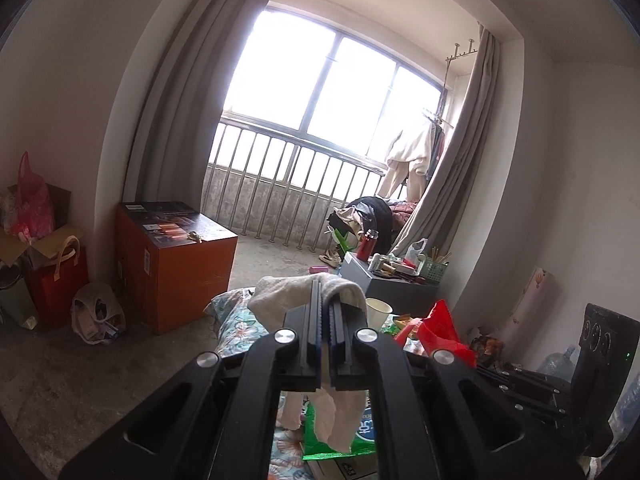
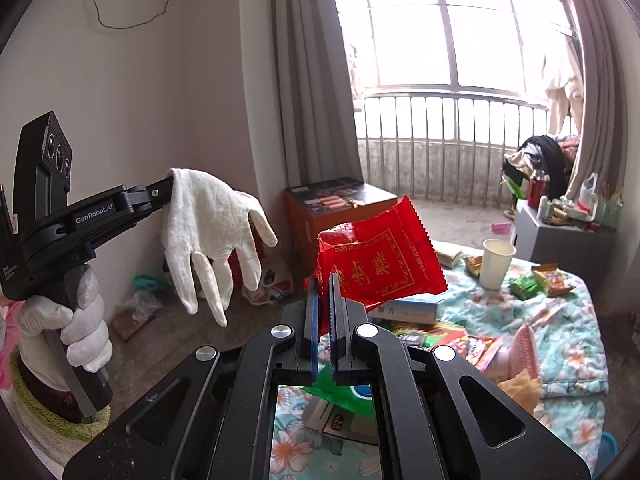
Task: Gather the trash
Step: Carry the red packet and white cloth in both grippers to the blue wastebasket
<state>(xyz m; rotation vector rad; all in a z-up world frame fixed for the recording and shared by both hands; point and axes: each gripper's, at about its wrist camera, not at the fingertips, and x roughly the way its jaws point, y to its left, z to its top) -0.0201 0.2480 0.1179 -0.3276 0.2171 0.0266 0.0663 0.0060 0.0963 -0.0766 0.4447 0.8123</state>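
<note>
up off the bed, the left gripper (image 2: 173, 184) pinches a limp white glove (image 2: 212, 232), fingers dangling toward 6 o'clock. the right gripper (image 2: 324, 280) has its jaws pressed on the corner of a red snack wrapper (image 2: 380, 260), which hides the bed at 12 o'clock. more wrappers (image 2: 548, 280) and a paper cup (image 2: 495, 262) lie at 2 o'clock on the floral blanket (image 2: 576, 344); an orange box (image 2: 320, 208) stands beyond at 12 o'clock.

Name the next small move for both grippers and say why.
Probably carry both loads to a trash container. The left gripper is shut on a white glove, the right gripper on a red wrapper, both lifted off the littered bed.
</note>
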